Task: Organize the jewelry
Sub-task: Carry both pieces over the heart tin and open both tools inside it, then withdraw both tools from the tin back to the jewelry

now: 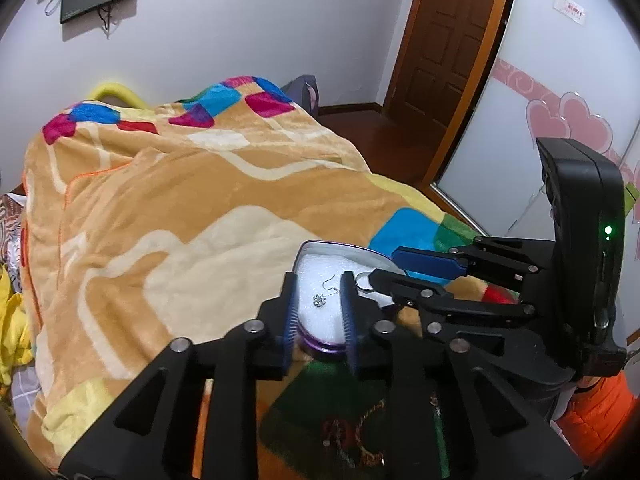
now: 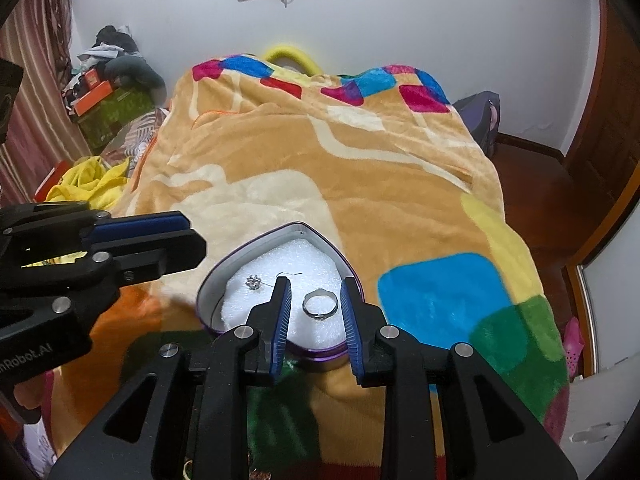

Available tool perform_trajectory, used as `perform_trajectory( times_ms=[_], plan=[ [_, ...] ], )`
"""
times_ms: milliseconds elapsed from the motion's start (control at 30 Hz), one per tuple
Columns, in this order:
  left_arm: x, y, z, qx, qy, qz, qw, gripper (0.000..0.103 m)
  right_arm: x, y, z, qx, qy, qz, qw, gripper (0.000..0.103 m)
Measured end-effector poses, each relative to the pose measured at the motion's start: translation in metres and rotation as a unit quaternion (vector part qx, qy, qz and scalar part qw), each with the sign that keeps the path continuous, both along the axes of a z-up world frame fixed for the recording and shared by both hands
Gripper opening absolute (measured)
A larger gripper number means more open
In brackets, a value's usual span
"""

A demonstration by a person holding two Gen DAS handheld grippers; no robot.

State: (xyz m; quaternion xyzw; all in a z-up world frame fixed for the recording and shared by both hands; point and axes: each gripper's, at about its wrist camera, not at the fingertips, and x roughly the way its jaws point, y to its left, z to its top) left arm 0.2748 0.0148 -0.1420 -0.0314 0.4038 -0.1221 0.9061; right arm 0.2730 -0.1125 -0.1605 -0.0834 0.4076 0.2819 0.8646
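A heart-shaped tin box [image 2: 288, 229] with white foam lining lies on the blanket; it also shows in the left wrist view [image 1: 320, 245]. A small flower earring [image 1: 319, 300] on a hook lies on the foam, between my left gripper's [image 1: 319, 294] open fingers; it also shows in the right wrist view [image 2: 253, 281]. A silver ring [image 2: 320, 304] lies on the foam between my right gripper's [image 2: 315, 298] open fingers. The right gripper [image 1: 380, 266] reaches in from the right over the box. The left gripper [image 2: 192, 240] shows at the left of the right wrist view.
The box sits on an orange patterned blanket [image 2: 360, 168] on a bed. Yellow cloth [image 2: 92, 180] and boxes [image 2: 104, 100] lie at the bed's left. A brown door [image 1: 448, 40] and a wardrobe [image 1: 560, 120] stand at the right.
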Motion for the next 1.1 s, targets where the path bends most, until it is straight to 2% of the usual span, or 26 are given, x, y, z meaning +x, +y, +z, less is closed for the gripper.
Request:
perform_trajectory(
  times_ms=[167, 300, 600, 867, 1100],
  plan=[
    [-0.017, 0.005, 0.013, 0.0, -0.012, 0.007, 0.9999, 0.028, -0.012, -0.003, 0.012, 0.0, -0.012, -0.002, 1.0, 0.026],
    [-0.032, 0.007, 0.021, 0.004, -0.021, 0.015, 0.9997, 0.037, -0.023, -0.007, 0.022, 0.002, -0.029, -0.007, 1.0, 0.035],
    [-0.064, 0.014, 0.027, 0.017, -0.022, 0.028, 0.9992, 0.041, -0.052, -0.018, 0.041, 0.013, -0.054, -0.021, 0.998, 0.036],
    [-0.087, 0.023, 0.013, 0.013, 0.002, 0.033, 0.9994, 0.041, -0.072, -0.031, 0.042, 0.019, -0.053, -0.035, 0.998, 0.036],
    [-0.104, 0.017, -0.013, 0.011, 0.037, 0.022, 0.999, 0.041, -0.086, -0.041, 0.026, 0.011, -0.037, -0.04, 0.998, 0.036]
  ],
)
